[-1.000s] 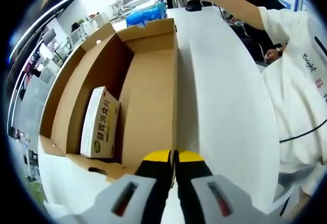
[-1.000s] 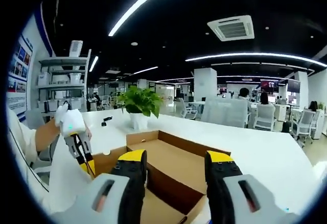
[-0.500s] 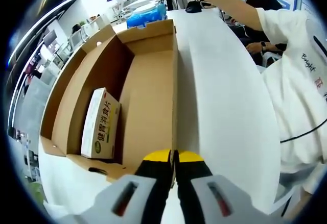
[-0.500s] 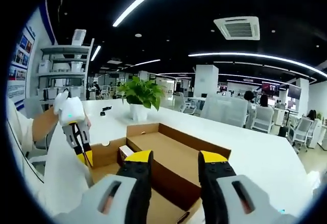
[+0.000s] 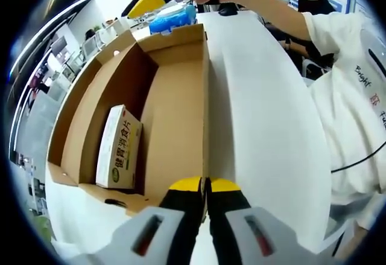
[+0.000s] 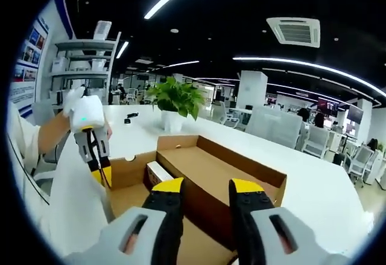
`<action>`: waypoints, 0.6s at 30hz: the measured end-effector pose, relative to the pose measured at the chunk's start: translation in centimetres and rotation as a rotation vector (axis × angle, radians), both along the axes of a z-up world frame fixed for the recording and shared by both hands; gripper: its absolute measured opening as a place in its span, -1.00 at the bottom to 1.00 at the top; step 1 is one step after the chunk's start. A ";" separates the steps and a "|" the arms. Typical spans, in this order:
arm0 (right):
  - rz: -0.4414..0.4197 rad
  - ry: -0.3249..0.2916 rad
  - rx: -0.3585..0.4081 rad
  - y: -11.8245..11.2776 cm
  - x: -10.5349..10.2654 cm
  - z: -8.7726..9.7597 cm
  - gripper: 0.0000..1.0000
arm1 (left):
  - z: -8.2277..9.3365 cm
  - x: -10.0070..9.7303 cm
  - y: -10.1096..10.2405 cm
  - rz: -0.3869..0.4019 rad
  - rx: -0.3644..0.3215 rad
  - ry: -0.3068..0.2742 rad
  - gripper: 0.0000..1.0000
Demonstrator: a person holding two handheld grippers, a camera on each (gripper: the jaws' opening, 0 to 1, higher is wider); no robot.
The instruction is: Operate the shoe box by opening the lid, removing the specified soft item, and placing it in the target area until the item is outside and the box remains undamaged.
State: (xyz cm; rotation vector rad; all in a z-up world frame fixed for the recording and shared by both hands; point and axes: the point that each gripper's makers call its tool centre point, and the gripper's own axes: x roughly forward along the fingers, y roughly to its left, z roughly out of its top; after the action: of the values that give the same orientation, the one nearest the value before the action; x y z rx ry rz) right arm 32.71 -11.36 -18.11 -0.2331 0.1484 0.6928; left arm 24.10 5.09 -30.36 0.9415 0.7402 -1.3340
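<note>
The shoe box (image 5: 175,114) was already open, so the lid step was judged done, and the step in hand was judged to be the reach for the item inside.

In the left gripper view, the left gripper (image 5: 205,186) was seen with its yellow tips pressed together on the near edge of the shoe box wall, so the box seemed to be held steady by it. The tall cardboard wall (image 5: 207,96) ran straight away from the tips. Inside the shoe box, a small packet (image 5: 118,147) with green print was lying flat on the floor of the left part, close to the near end and beside the inner wall. It was well apart from the left gripper's tips, with cardboard between them.

In the right gripper view, the right gripper (image 6: 205,188) was seen with its yellow tips apart and nothing between them. It was held above the shoe box (image 6: 217,171), not touching it. The packet (image 6: 158,171) was seen as a white corner in the box, just past the left tip. The white table (image 5: 265,126) lay on the far side of the box wall.

For the next move, it was judged that the right gripper had to be lowered into the box, its tips set on both sides of the packet, and closed softly. The cardboard walls should not be bumped or bent.
</note>
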 end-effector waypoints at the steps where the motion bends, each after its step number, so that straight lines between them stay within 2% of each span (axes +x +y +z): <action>1: 0.004 -0.002 0.007 0.2 0.0 -0.1 -0.43 | 0.0 0.0 0.0 -0.002 0.002 0.000 -0.97; 6: 0.032 0.005 -0.002 1.1 0.4 -0.9 -0.46 | 0.0 0.0 0.0 -0.001 -0.002 -0.004 -0.97; 10: 0.060 0.028 0.030 2.1 0.3 -1.2 -0.37 | 0.0 0.0 0.1 0.001 0.000 0.000 -0.97; 18: 0.064 0.018 -0.006 2.7 0.7 -1.8 -0.40 | 0.0 0.0 0.1 -0.004 -0.005 -0.001 -0.97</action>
State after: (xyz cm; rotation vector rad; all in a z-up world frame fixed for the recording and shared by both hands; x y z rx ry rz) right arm 33.39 -8.69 -19.93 -0.2385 0.1604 0.7587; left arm 24.06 5.21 -30.36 0.9401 0.7347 -1.3384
